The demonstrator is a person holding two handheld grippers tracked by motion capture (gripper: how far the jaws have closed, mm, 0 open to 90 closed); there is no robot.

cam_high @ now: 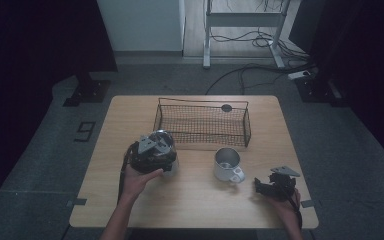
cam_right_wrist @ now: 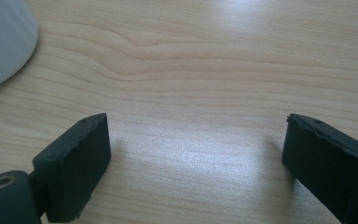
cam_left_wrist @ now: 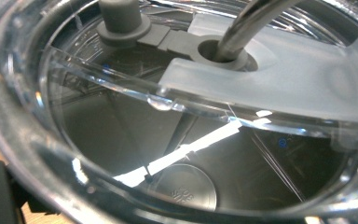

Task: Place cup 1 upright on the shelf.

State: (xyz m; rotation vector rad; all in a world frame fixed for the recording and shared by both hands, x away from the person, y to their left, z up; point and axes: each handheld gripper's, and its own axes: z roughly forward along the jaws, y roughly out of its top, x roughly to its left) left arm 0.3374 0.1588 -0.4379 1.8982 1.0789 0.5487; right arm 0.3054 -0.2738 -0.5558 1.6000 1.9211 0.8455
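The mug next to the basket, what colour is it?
White outside, with a metallic inside; the mug shows best in the high view.

Wire basket (cam_high: 202, 124) behind white mug (cam_high: 227, 164)

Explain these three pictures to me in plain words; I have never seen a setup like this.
A person at a wooden table holds hand-held tongs in each hand. The high view looks down from above. The left tongs are at a clear-lidded tumbler with a metal straw, seen close up in the left gripper view; whether they grip it is unclear. The right tongs rest open near the table edge, holding nothing. A white mug and a wire basket also stand there.
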